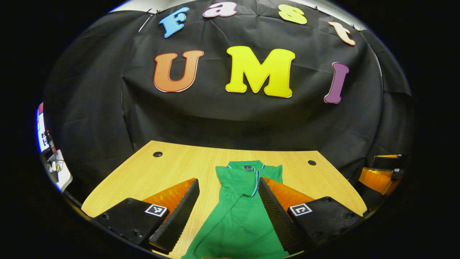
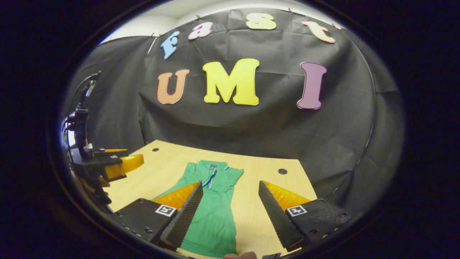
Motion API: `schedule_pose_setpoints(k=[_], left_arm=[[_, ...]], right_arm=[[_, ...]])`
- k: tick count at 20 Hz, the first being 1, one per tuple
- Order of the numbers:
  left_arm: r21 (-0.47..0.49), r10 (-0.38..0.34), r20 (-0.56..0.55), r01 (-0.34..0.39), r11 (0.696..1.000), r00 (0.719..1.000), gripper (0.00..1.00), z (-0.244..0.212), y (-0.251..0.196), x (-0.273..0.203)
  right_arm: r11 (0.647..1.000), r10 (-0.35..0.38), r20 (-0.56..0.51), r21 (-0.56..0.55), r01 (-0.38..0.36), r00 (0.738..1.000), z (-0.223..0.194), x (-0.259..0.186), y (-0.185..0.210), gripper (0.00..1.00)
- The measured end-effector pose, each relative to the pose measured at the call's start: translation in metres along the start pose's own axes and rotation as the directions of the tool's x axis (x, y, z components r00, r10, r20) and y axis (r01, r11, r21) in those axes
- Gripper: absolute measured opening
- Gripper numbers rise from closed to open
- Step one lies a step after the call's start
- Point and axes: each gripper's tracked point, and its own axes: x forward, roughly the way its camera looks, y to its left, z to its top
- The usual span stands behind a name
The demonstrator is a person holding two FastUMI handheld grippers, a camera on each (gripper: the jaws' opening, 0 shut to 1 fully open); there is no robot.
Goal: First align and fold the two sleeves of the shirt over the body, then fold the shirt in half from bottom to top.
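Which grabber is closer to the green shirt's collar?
Probably left. The left gripper straddles the green shirt, its fingers flanking the collar. The right gripper sits off toward the shirt's side.

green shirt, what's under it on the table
The green shirt lies flat, collar toward the far edge, straight on the wooden table. Bare wood shows around it; whatever the cloth covers cannot be seen.
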Motion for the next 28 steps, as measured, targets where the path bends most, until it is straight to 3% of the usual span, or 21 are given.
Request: schedule_pose_setpoints(k=[7, 14, 25, 28], left_arm=[[-0.026, -0.018, -0.147, 0.014, 1.0, 0.989, 1.0, -0.113, 0.031, -0.076], [-0.035, -0.021, -0.345, 0.009, 0.999, 0.938, 1.0, -0.208, 0.071, -0.089], [0.025, -0.027, -0.505, 0.045, 0.999, 0.862, 1.0, -0.266, 0.088, -0.07], [0.056, -0.013, -0.522, 0.05, 0.997, 0.853, 1.0, -0.26, 0.085, -0.065]], right_arm=[[1.0, 0.014, -0.146, 0.001, -0.014, 0.989, -0.097, -0.044, 0.012, 0.95], [0.999, 0.026, -0.315, -0.01, -0.031, 0.949, -0.179, -0.04, 0.001, 0.95], [1.0, -0.007, -0.484, 0.017, 0.017, 0.875, -0.263, -0.005, -0.014, 0.96], [1.0, -0.025, -0.526, -0.002, 0.028, 0.85, -0.283, -0.005, -0.015, 0.96]])
